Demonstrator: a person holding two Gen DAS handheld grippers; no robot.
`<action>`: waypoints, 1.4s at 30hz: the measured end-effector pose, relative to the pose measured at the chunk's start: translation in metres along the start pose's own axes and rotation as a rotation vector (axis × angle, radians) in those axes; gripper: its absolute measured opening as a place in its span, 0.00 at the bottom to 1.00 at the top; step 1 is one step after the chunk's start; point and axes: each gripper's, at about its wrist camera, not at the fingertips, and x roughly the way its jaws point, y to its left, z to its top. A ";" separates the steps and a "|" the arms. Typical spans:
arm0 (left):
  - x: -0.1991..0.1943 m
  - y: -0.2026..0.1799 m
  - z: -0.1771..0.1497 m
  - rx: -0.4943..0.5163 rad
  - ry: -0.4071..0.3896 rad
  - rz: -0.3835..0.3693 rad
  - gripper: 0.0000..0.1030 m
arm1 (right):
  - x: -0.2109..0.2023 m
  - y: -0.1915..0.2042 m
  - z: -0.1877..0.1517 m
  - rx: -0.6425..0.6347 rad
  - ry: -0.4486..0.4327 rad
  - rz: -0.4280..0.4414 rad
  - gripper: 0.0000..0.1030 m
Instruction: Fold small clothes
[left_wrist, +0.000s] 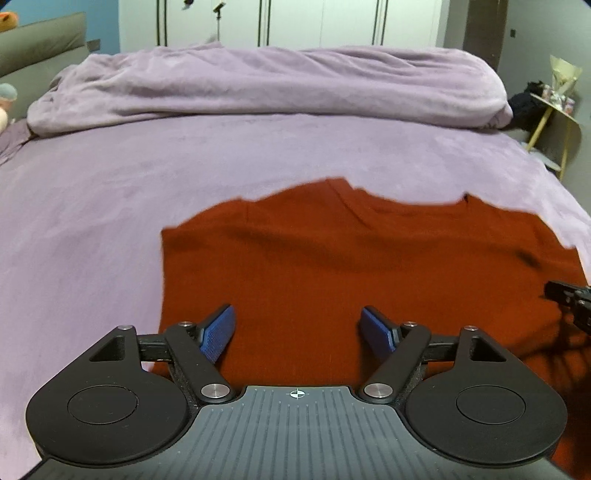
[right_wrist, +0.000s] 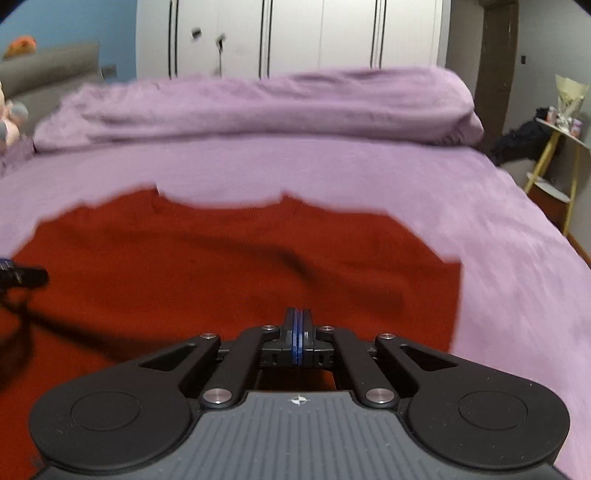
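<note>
Red shirt (left_wrist: 332, 266) is lying flat on the bed (left_wrist: 110, 192), collar away. Left gripper (left_wrist: 298, 328) is hovering over its near-left part, jaws spread wide, empty. Right gripper (right_wrist: 298, 332) is hovering over the near-right part, jaws pressed together, apparently holding nothing.

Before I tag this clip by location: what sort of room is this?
Most likely a bedroom. The red garment lies on a bed under a lilac cover, with a bunched duvet at its far side, white wardrobe doors behind it and an upholstered headboard at the left.
</note>
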 end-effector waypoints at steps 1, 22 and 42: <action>0.000 -0.001 -0.004 0.002 0.005 0.007 0.79 | 0.000 -0.002 -0.007 -0.002 -0.008 -0.008 0.00; -0.027 -0.010 -0.010 0.009 0.093 0.041 0.86 | -0.084 -0.028 -0.042 0.090 0.060 0.015 0.24; -0.197 0.091 -0.184 -0.314 0.169 -0.013 0.86 | -0.251 -0.046 -0.169 0.383 0.171 0.032 0.30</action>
